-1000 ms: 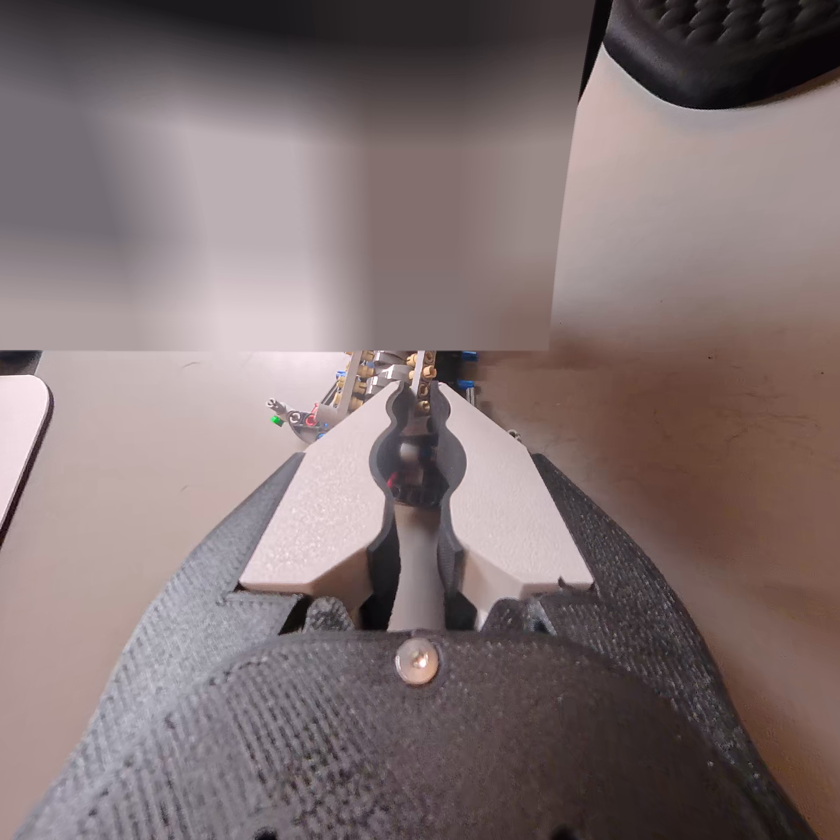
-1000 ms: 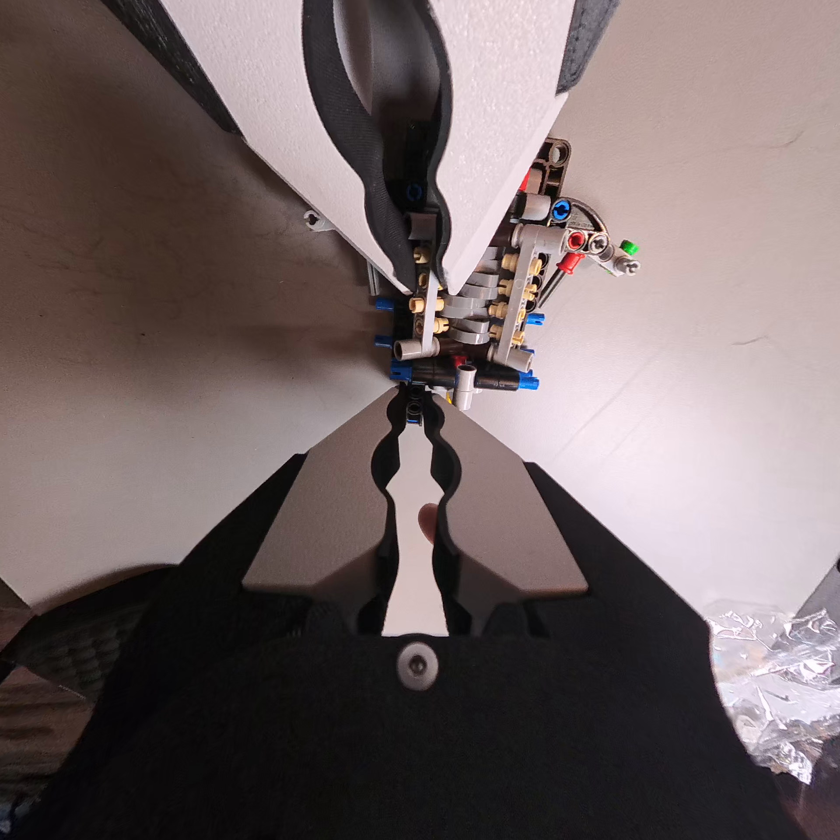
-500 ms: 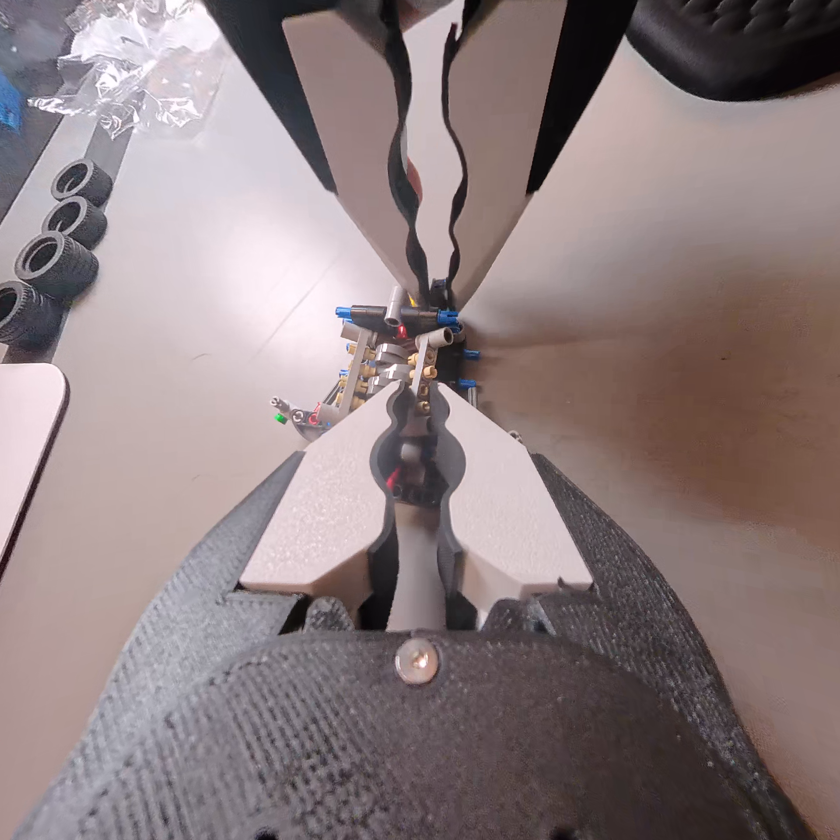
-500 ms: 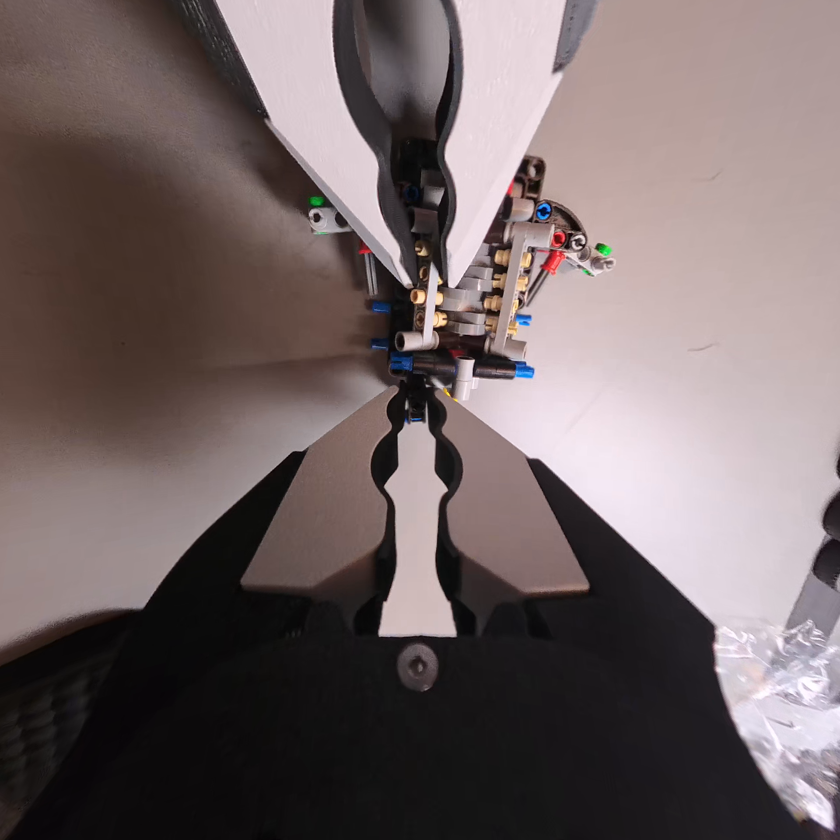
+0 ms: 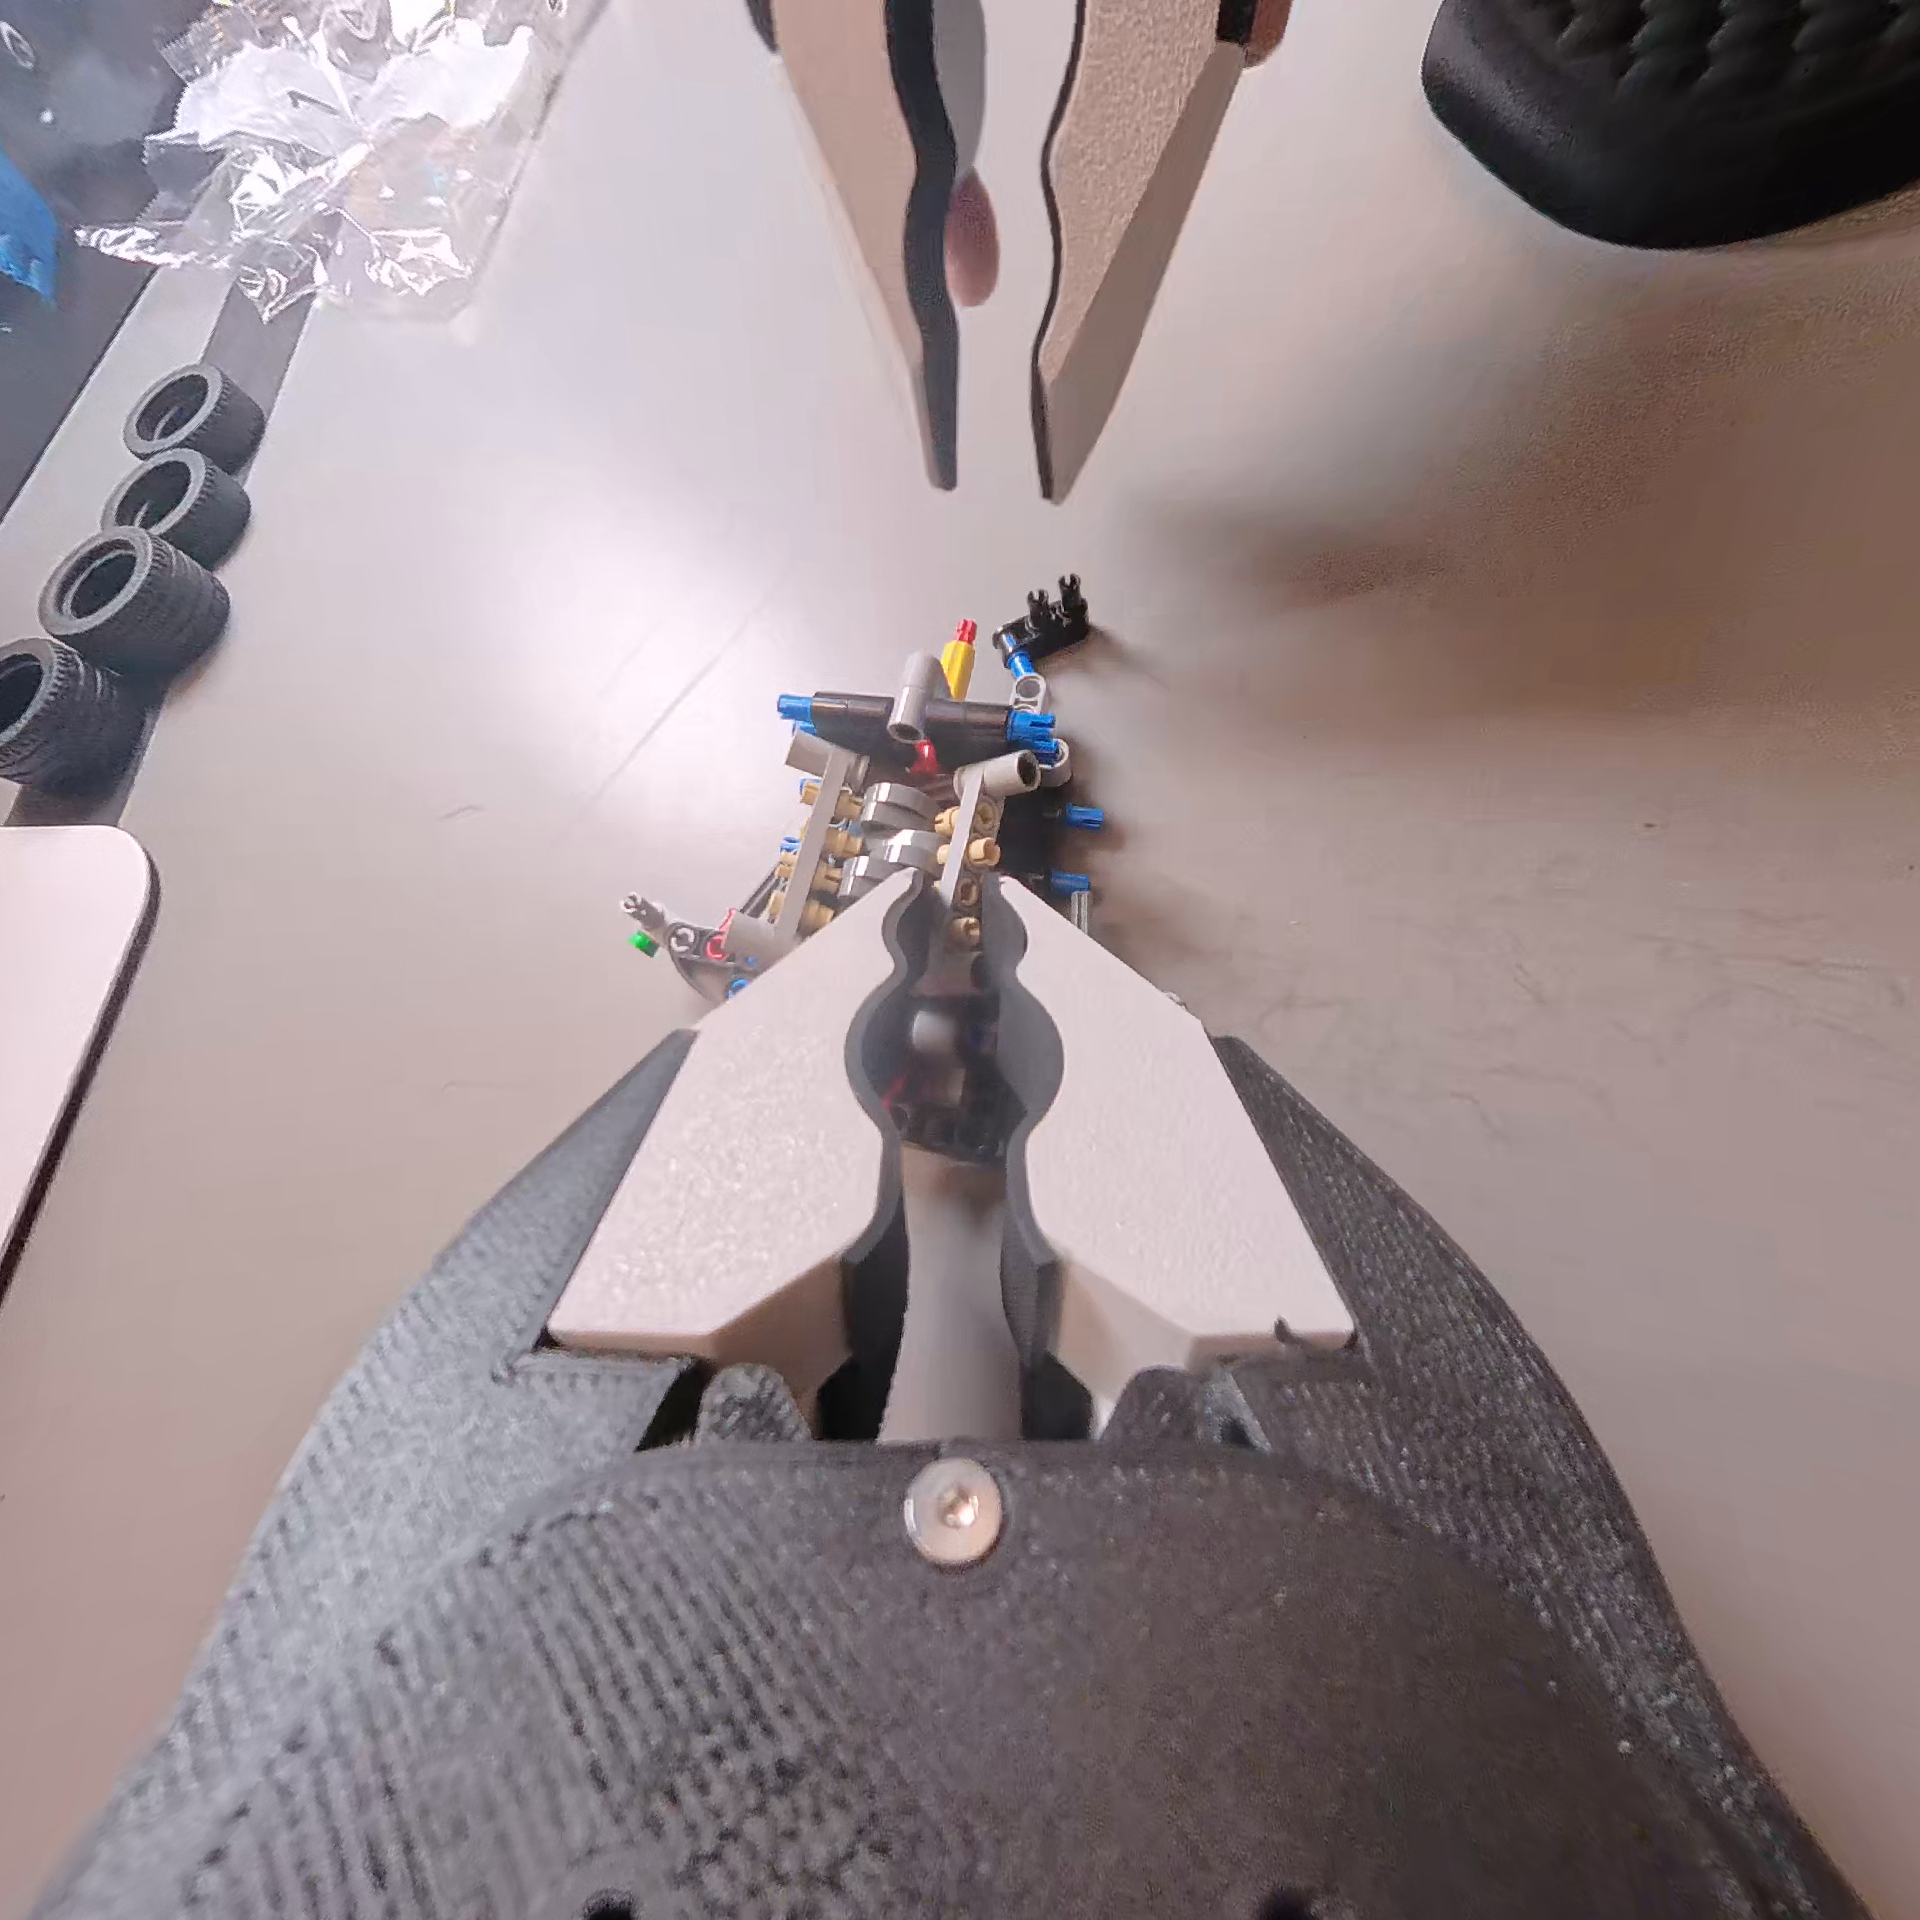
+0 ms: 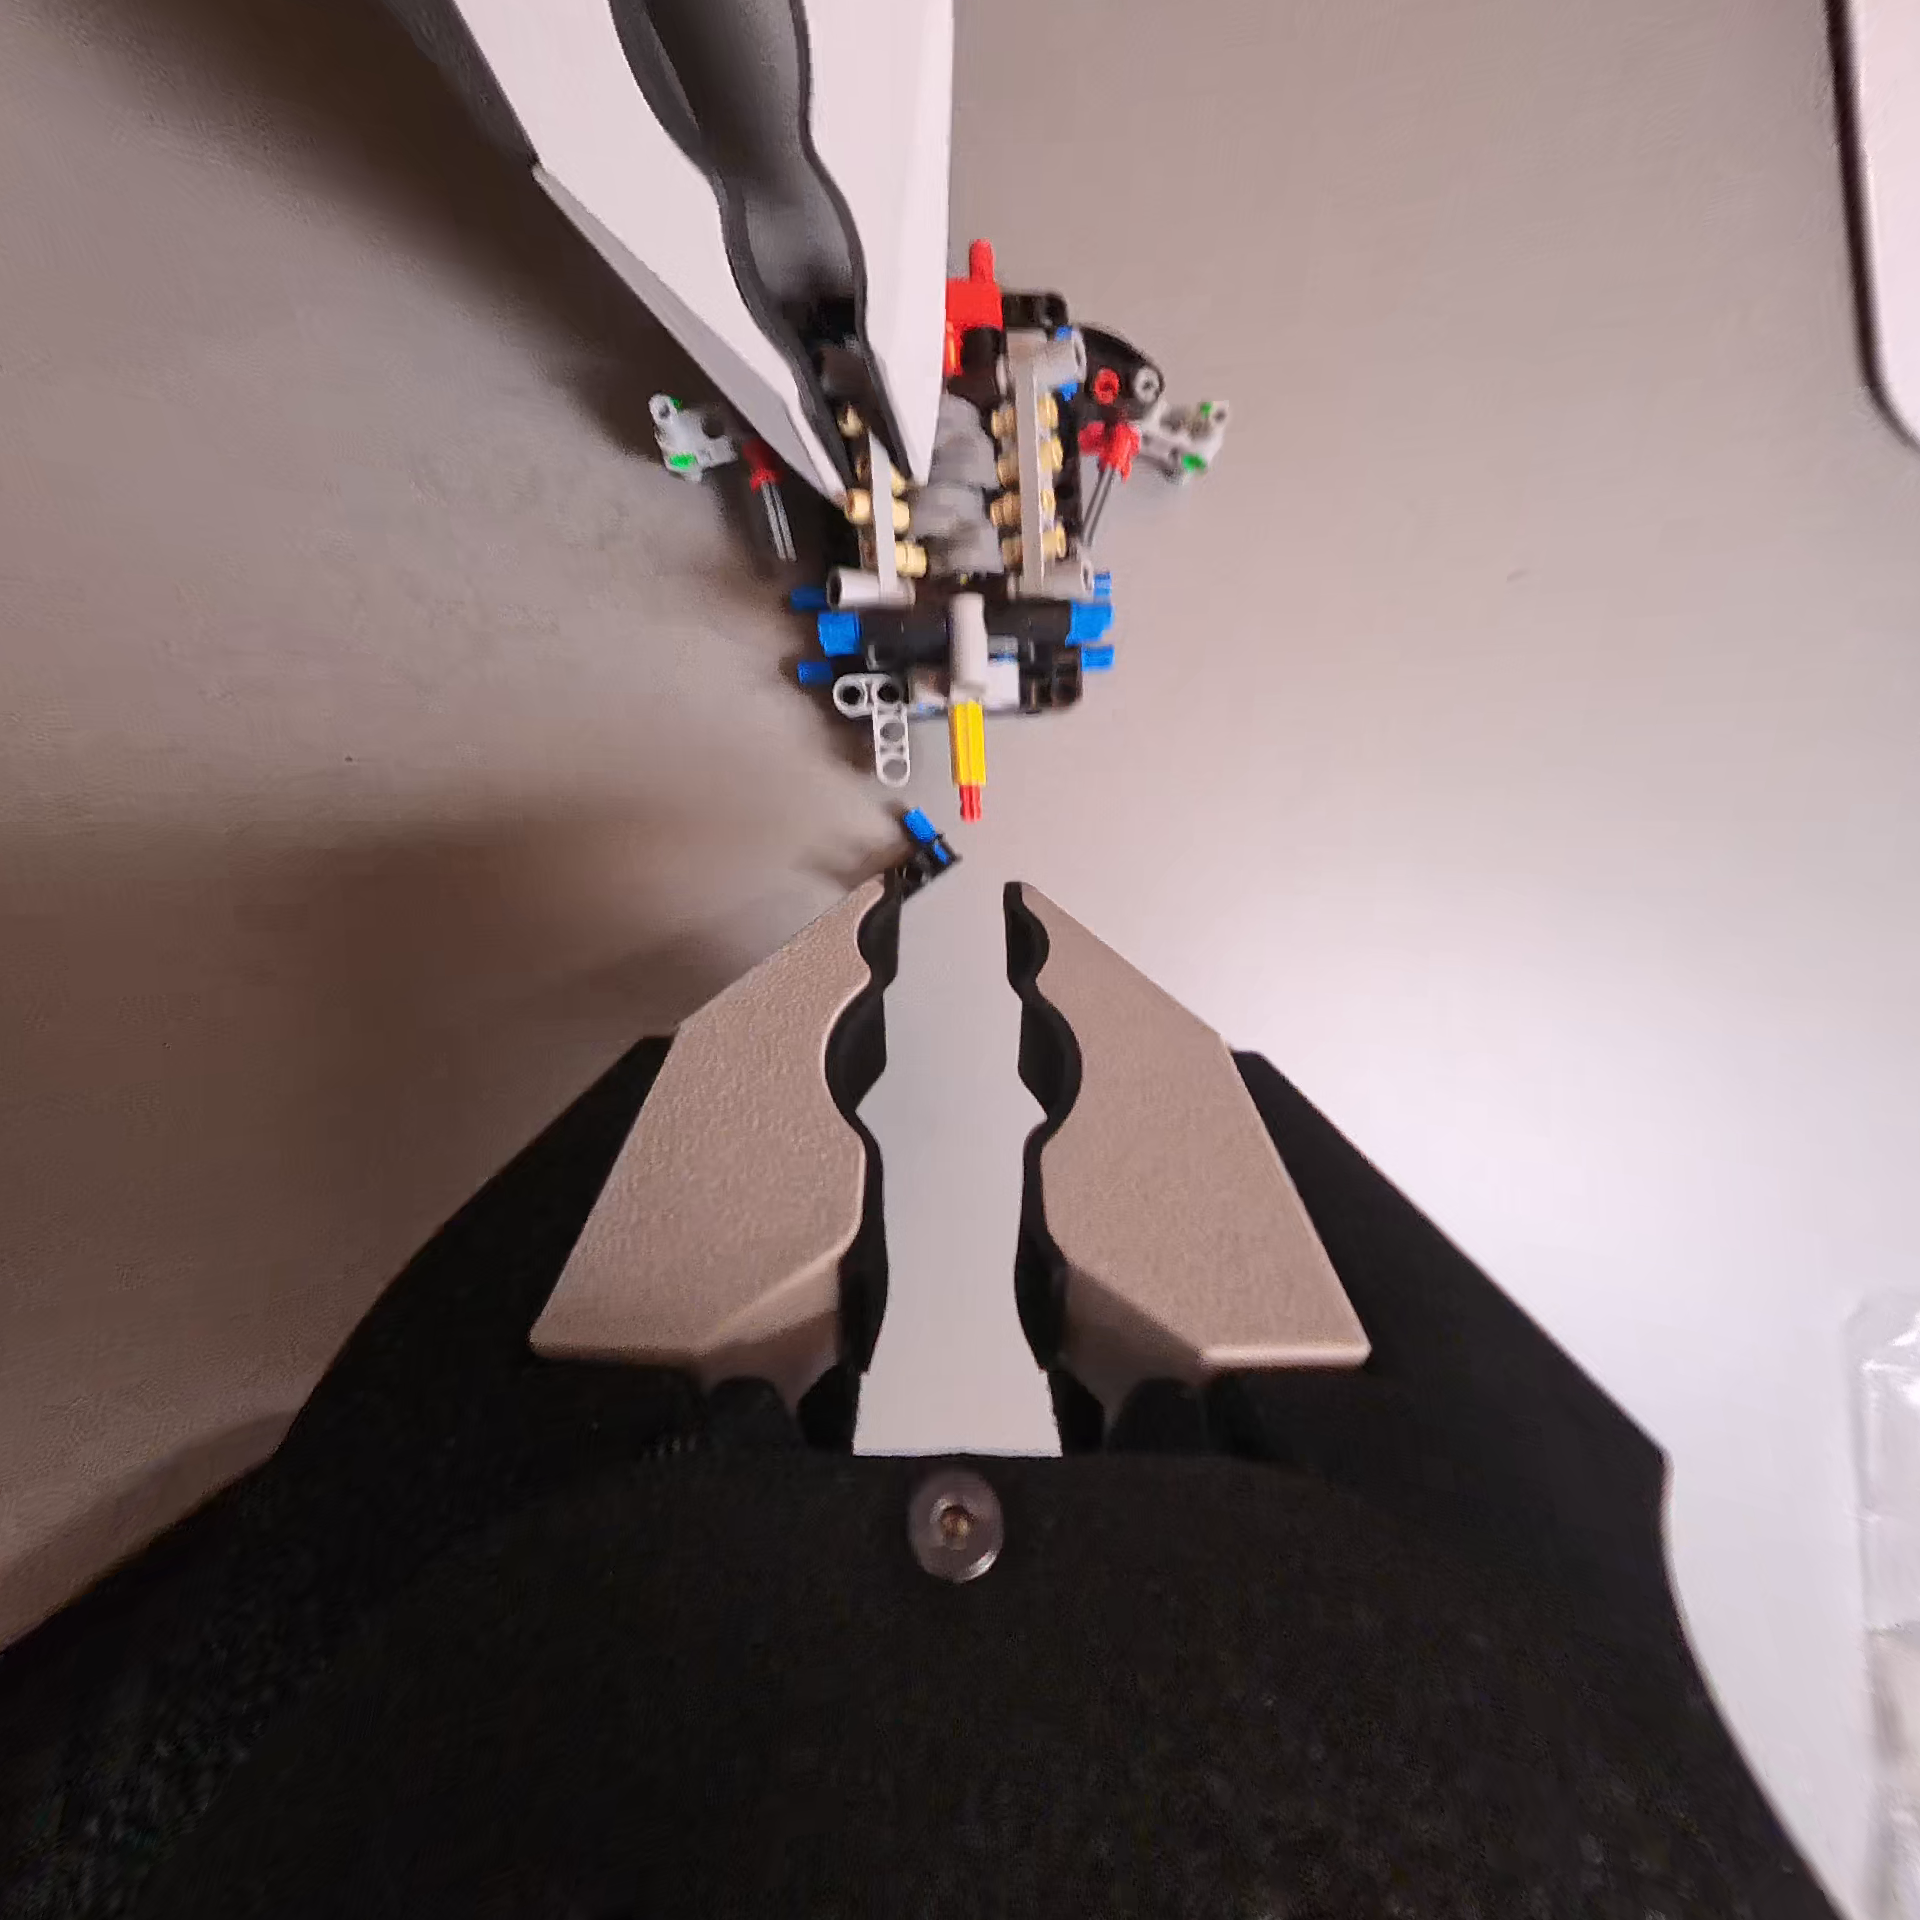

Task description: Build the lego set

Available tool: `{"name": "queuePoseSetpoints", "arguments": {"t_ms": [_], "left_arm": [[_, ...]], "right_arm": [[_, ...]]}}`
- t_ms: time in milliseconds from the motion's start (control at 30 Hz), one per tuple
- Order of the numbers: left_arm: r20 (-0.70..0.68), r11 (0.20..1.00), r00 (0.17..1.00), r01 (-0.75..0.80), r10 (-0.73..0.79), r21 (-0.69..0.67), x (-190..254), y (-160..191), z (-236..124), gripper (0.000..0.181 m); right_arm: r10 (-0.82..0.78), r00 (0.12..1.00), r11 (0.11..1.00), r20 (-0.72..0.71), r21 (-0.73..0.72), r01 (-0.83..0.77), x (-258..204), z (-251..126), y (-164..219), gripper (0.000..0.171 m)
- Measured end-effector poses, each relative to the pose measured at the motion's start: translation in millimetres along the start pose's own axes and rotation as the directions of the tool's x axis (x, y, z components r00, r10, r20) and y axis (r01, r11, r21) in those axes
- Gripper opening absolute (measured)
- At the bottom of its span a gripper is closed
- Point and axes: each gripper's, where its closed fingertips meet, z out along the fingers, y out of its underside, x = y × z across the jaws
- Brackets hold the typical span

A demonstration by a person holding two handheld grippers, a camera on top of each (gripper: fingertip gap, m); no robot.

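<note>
Though light and stiff, treat lego assembly (image 5: 914,790) as snap-prone; hold by grey beams (image 5: 826,821), where left gripper (image 5: 956,894) fingers clamped. Right gripper (image 6: 951,894) fingers apart, empty.

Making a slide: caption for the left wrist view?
Left gripper clamps the lego assembly while the open right gripper hovers beyond.

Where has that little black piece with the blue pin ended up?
In the left wrist view the small black piece lies loose on the table, just beyond the lego build's far right corner, below the open right gripper.
</note>
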Motion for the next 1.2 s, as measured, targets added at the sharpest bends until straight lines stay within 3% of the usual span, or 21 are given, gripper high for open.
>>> {"name": "queuePoseSetpoints", "arguments": {"t_ms": [100,200,267,400,467,633,867,933,1033,1200], "left_arm": [[0.014,1.000,1.000,-0.012,0.012,0.001,-0.5,-0.7,0.3,0.008],[0.010,1.000,1.000,0.008,-0.008,0.012,-0.7,-2.2,0.6,0.010],[0.003,0.999,0.999,0.035,-0.035,0.039,-0.3,-6.2,-2.2,0.020],[-0.033,0.984,0.996,0.086,-0.082,0.153,10.0,-31.2,-19.5,0.025],[-0.127,0.971,0.988,0.116,-0.091,0.207,32.4,-50.7,-24.0,0.023],[-0.291,0.972,0.954,0.131,-0.071,0.194,79.2,-71.9,-12.3,0.020],[-0.310,0.957,0.950,0.127,-0.042,0.262,88.4,-79.9,-21.5,0.007],[-0.316,0.922,0.946,0.180,-0.068,0.342,81.4,-87.5,-29.8,0.007],[-0.437,0.779,0.893,0.351,-0.110,0.520,73.1,-110.9,-57.1,0.007],[-0.444,0.678,0.893,0.368,-0.069,0.636,72.0,-126.6,-72.6,0.007]], "right_arm": [[0.092,0.995,0.995,0.043,0.041,-0.094,-12.7,9.4,15.7,0.026],[0.133,0.991,0.988,-0.031,0.089,-0.130,-13.1,25.5,15.1,0.031],[0.149,0.985,0.985,-0.084,0.102,-0.141,-9.5,31.9,16.7,0.006],[0.021,0.999,0.990,0.035,0.140,-0.026,-45.0,14.4,10.6,0.005],[-0.068,0.997,0.992,0.029,0.110,0.064,-57.7,-0.7,6.3,0.005],[-0.272,0.961,0.958,0.052,0.106,0.266,-90.3,-26.9,-24.4,0.005],[-0.242,0.967,0.931,0.074,0.299,0.210,-97.8,-43.9,-49.9,0.005],[-0.172,0.983,0.887,0.061,0.444,0.128,-92.3,-52.8,-61.7,0.004],[-0.039,0.994,0.708,0.099,0.705,-0.043,-83.6,-81.7,-79.7,0.015],[0.049,0.988,0.512,0.145,0.846,-0.149,-82.9,-98.0,-87.4,0.015]]}}
